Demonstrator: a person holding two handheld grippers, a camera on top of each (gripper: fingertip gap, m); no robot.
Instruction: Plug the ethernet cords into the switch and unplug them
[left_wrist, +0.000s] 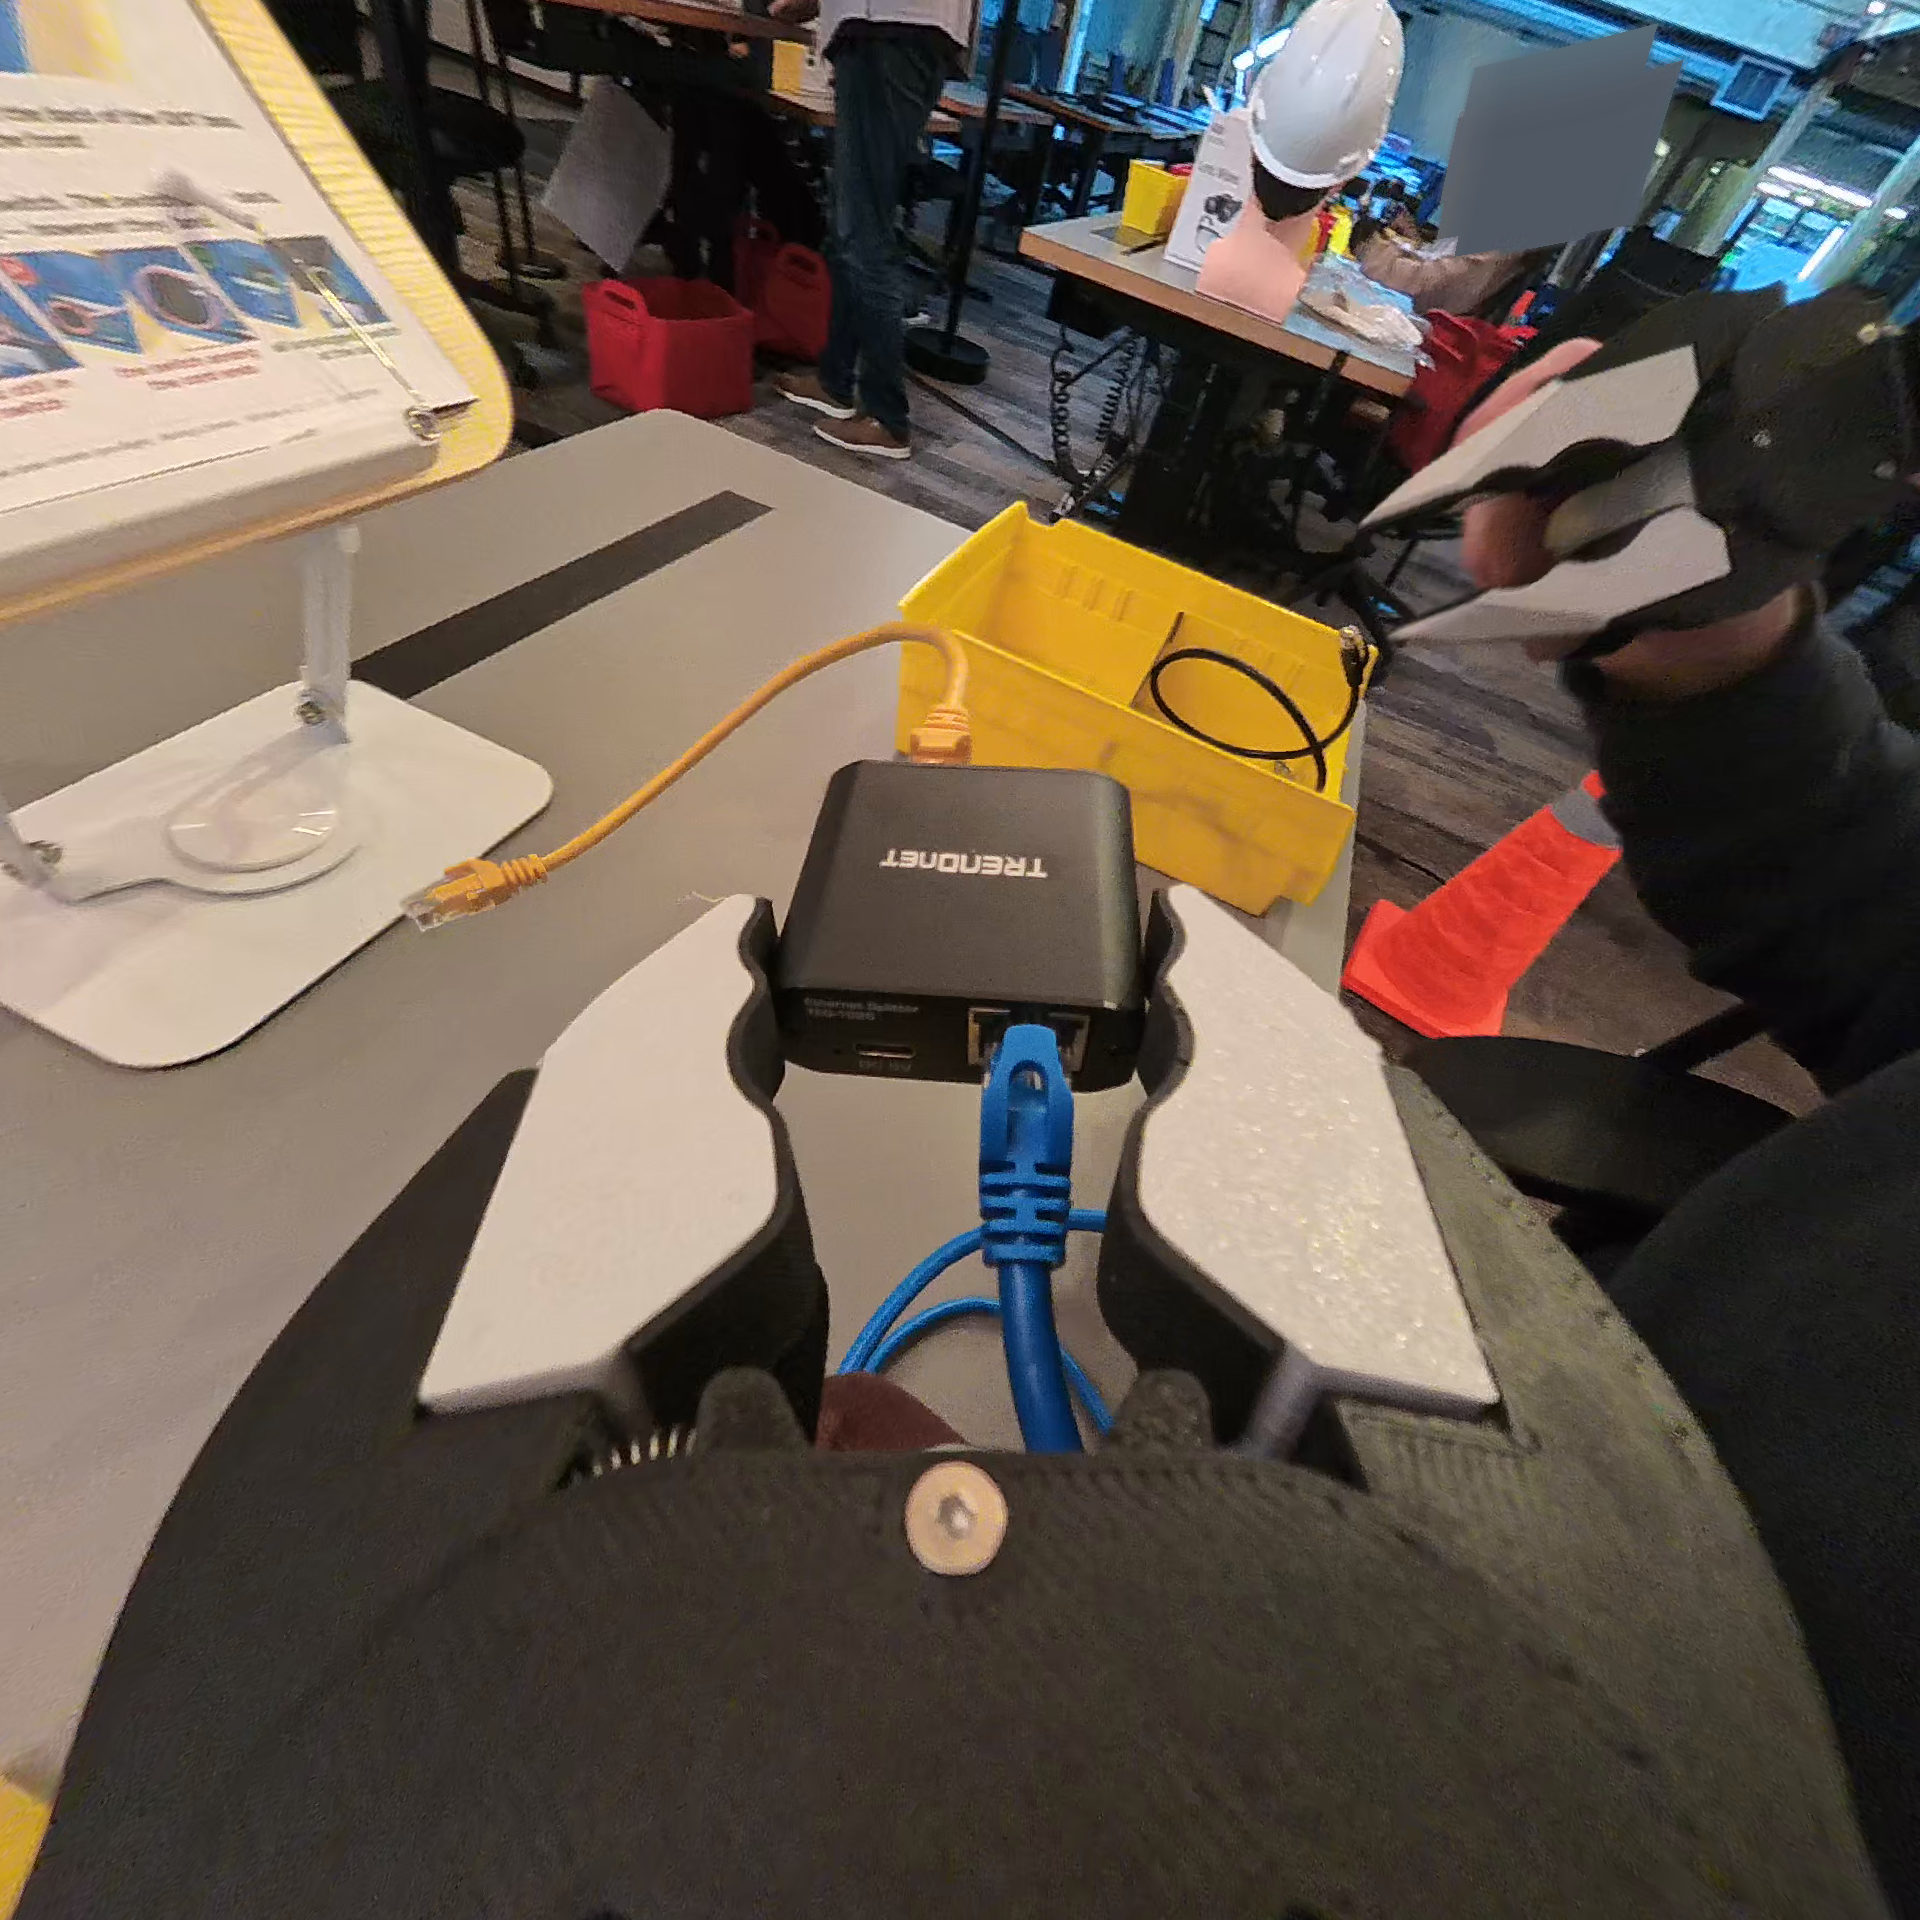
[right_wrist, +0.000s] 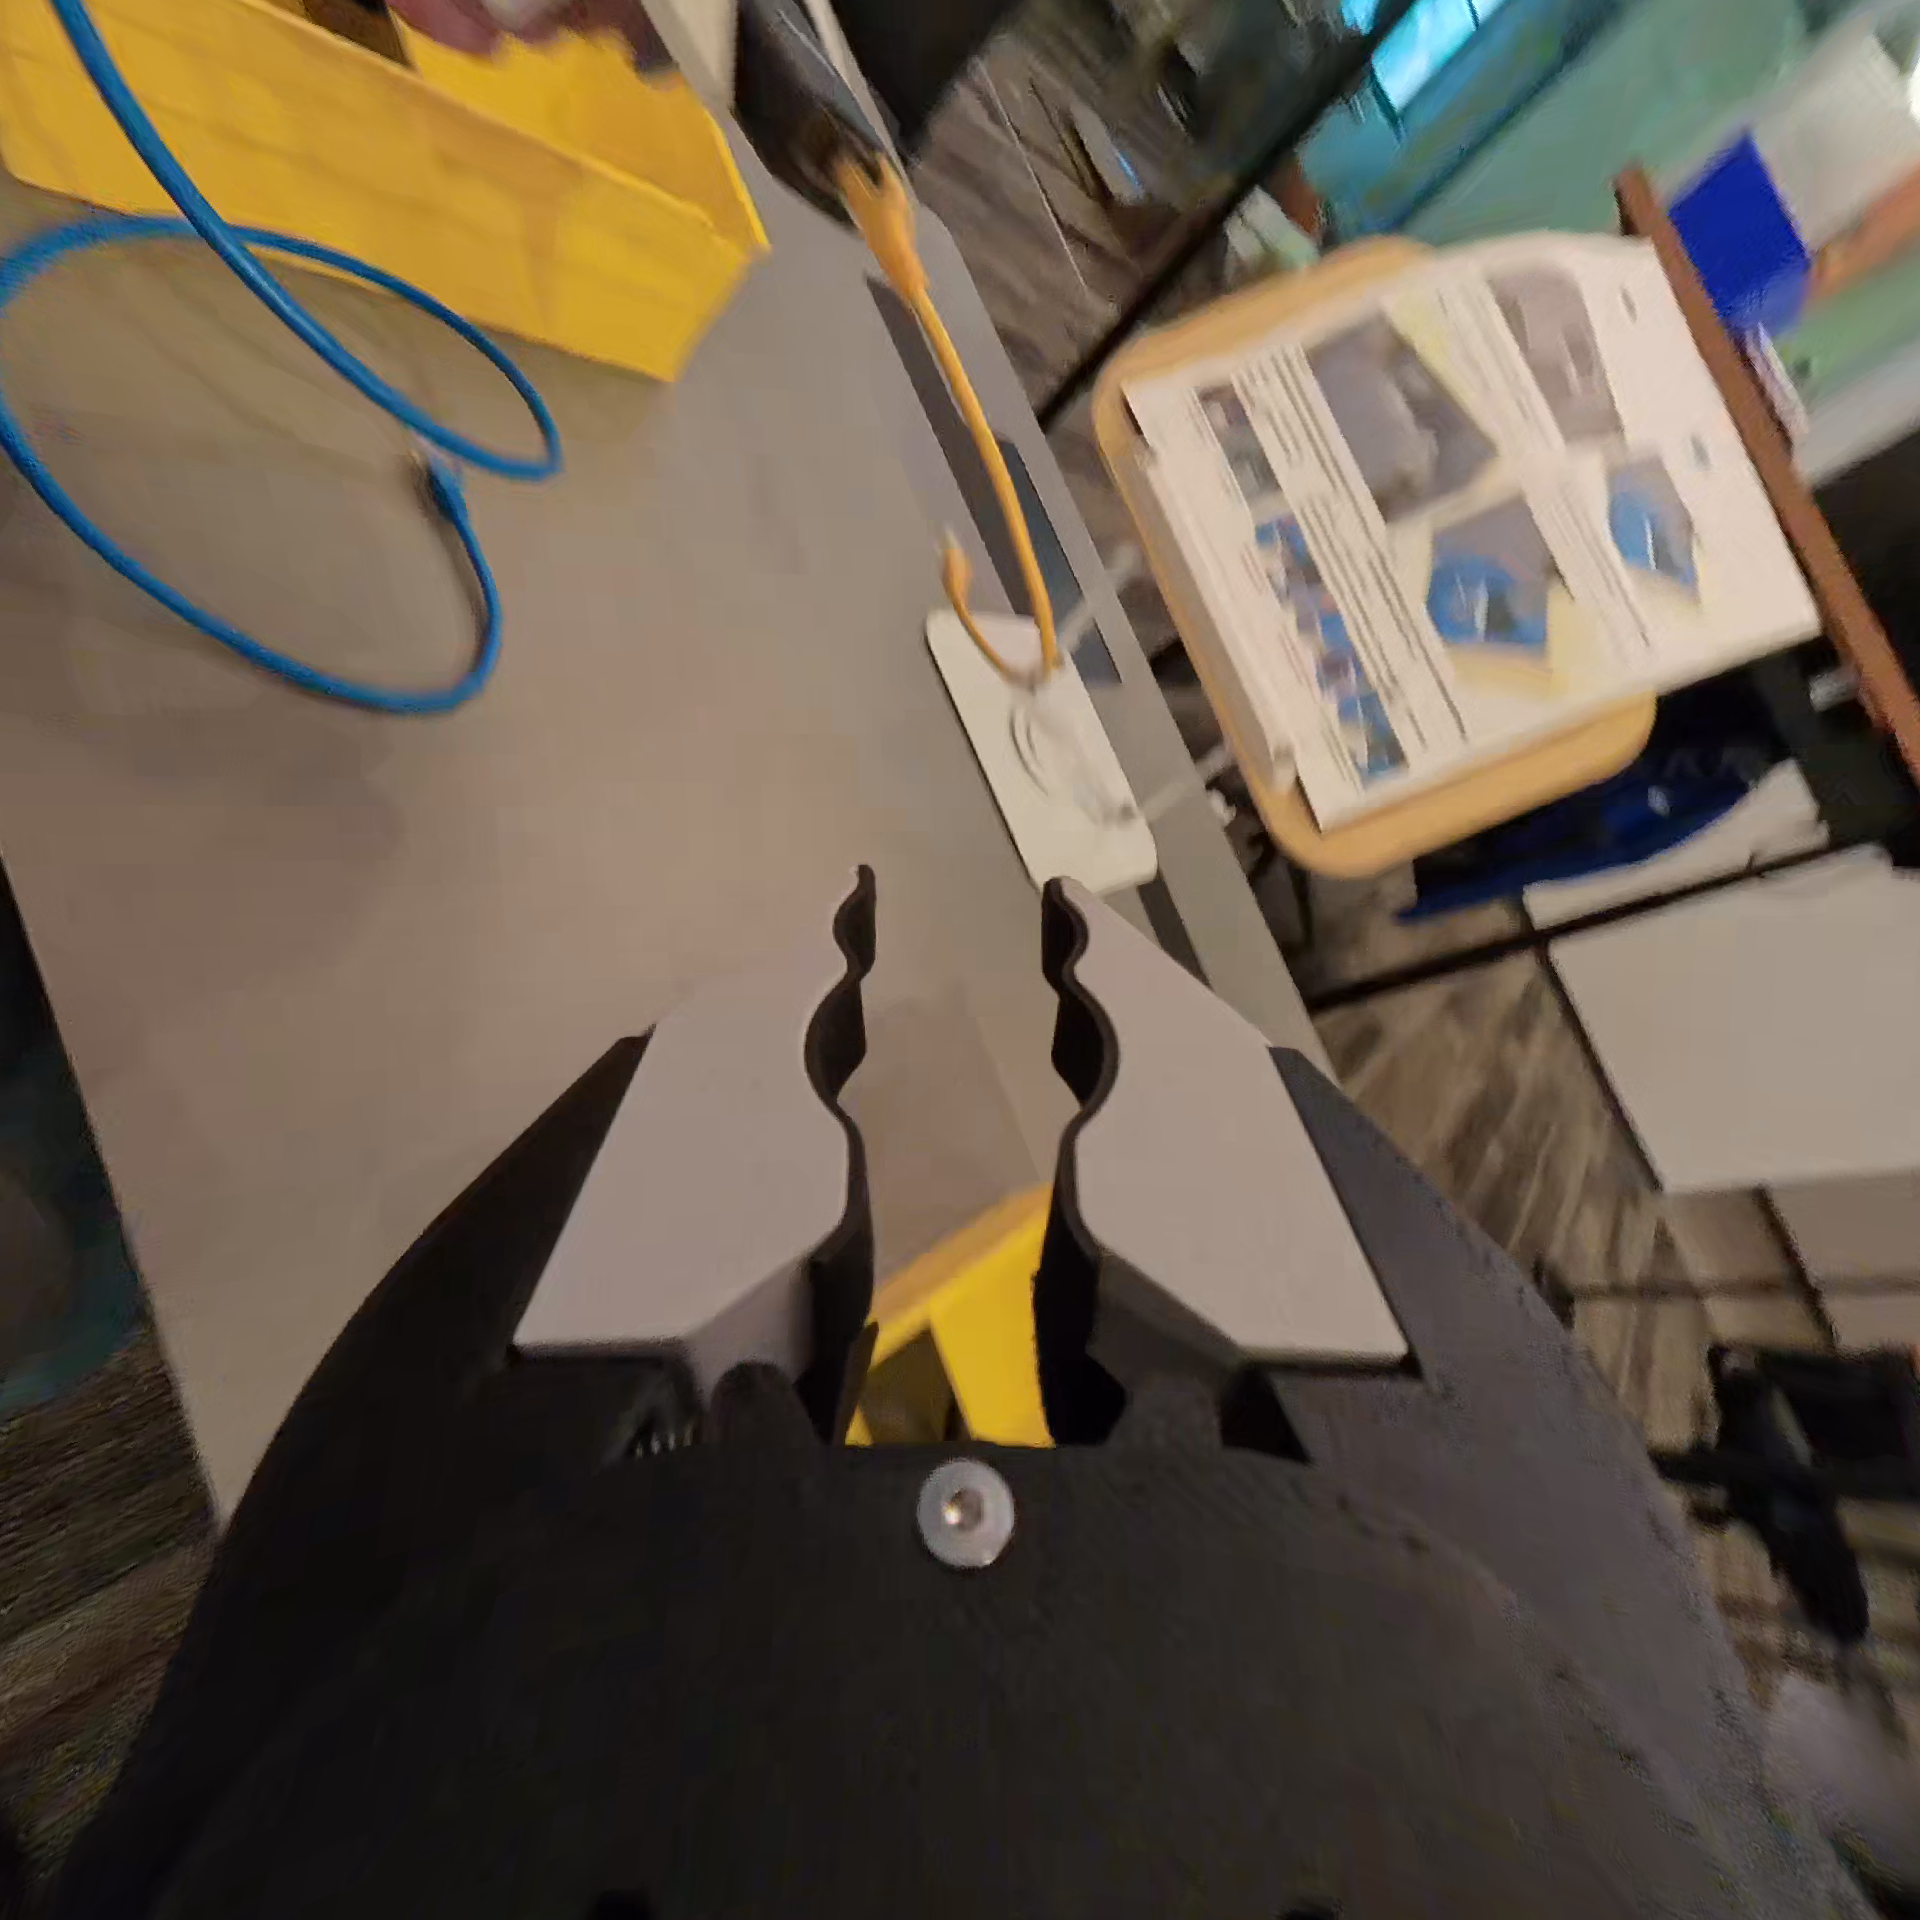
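In the left wrist view, my left gripper (left_wrist: 958, 935) is shut on the black switch (left_wrist: 961, 894), one finger on each side, on the grey table (left_wrist: 208, 1195). A blue ethernet cord (left_wrist: 1023, 1143) is plugged into a near port and runs back between the fingers. An orange cord (left_wrist: 727, 727) is plugged into the far side, with its other plug (left_wrist: 457, 896) loose on the table. My right gripper (right_wrist: 958, 888) is open and empty above the table; it also shows in the left wrist view (left_wrist: 1455, 561), off to the right. The right wrist view is blurred and shows the blue cord's loops (right_wrist: 260, 457) and the orange cord (right_wrist: 977, 416).
A yellow bin (left_wrist: 1091, 675) with a black cable (left_wrist: 1247, 707) stands just behind the switch, at the table's right edge. A sign on a white stand (left_wrist: 260, 810) is at the left. An orange cone (left_wrist: 1475, 914) is on the floor to the right.
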